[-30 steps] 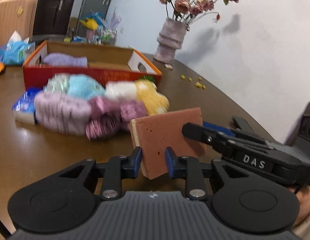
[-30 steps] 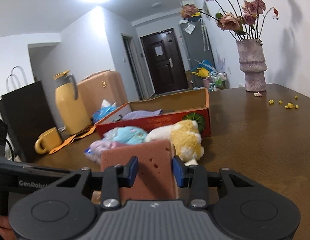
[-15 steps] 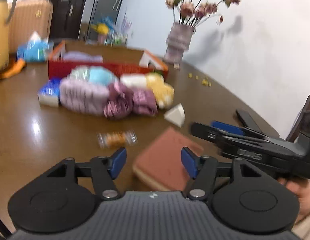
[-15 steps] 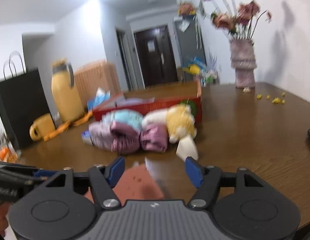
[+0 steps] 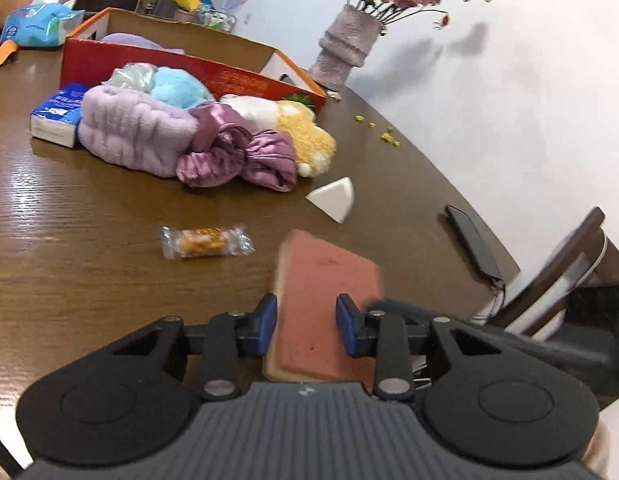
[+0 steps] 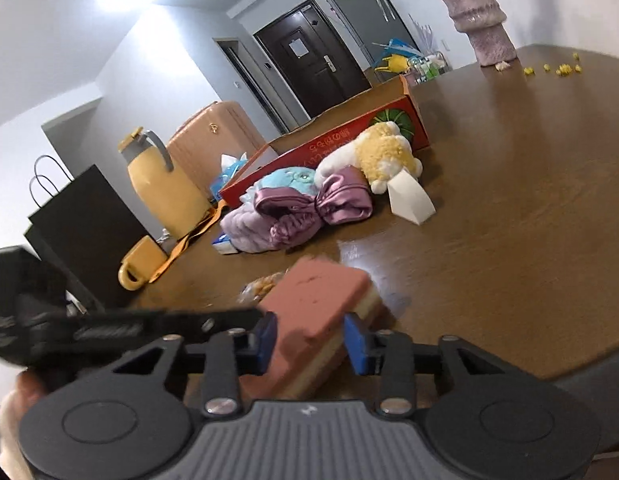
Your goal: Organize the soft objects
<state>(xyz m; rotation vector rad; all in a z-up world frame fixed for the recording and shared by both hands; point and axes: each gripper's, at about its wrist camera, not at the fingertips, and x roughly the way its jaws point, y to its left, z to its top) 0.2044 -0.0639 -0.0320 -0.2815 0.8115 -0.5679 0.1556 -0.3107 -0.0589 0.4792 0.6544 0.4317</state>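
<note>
A pink sponge [image 5: 323,300] with a yellow underside lies flat on the brown table near its front edge. My left gripper [image 5: 306,330] has its jaws on either side of the sponge, close to its edges, with a small gap on the right. My right gripper [image 6: 309,340] straddles the same sponge [image 6: 313,308] from the other side. A pile of soft things sits further back: a lilac fluffy towel [image 5: 129,132], a purple satin bow [image 5: 237,156], a blue plush [image 5: 177,88] and a yellow-and-white plush [image 5: 301,132]. Behind it stands an open red cardboard box [image 5: 157,64].
A wrapped snack [image 5: 205,240], a white wedge sponge [image 5: 333,200], a tissue pack [image 5: 57,114] and a phone [image 5: 473,240] lie on the table. A vase of flowers [image 5: 349,48] stands at the back. A yellow jug [image 6: 161,188], mug [image 6: 139,264] and black bag [image 6: 85,224] stand left.
A second ago both grippers held the sponge upright in the air. They then opened and it dropped flat onto the table. Now both have narrowed around it again.
</note>
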